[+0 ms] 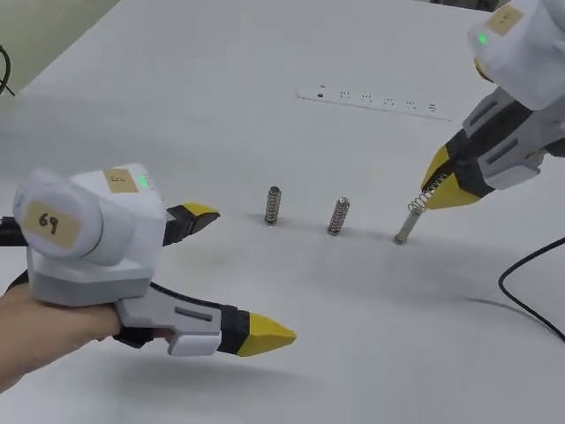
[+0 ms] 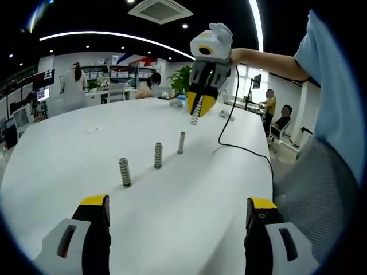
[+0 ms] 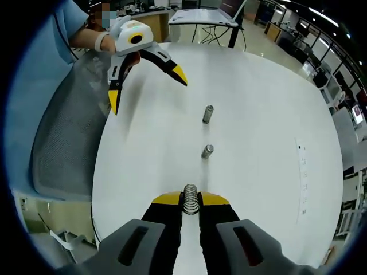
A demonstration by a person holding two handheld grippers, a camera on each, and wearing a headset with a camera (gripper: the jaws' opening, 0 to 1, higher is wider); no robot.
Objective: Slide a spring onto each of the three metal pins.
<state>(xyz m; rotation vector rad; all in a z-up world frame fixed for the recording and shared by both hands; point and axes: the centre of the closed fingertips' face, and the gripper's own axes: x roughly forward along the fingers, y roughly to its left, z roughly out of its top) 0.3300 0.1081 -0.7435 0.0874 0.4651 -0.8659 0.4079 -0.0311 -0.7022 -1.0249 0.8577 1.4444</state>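
Currently the right tool [image 1: 439,190] is clamped on a spring [image 1: 422,201]. It pinches the upper coils, so the lower end sticks out past the jaw tips at a slant. Just below that free end stands the bare pin [image 1: 406,225]. The left gripper view shows a gap between the two, so the spring is not yet threaded on.

To do this well, I judge the spring should be brought into line with the pin's axis and its open end centred over the pin's top. It should then be lowered along the pin before the jaws part. A slanted approach could snag a coil or knock the pin.

Beyond the bare pin from this tool, the nearer sprung pin [image 1: 338,215] and the farther sprung pin [image 1: 273,205] already carry springs. The left tool [image 1: 234,274] hovers over the tabletop [image 1: 265,79] with its jaws wide apart, holding nothing.
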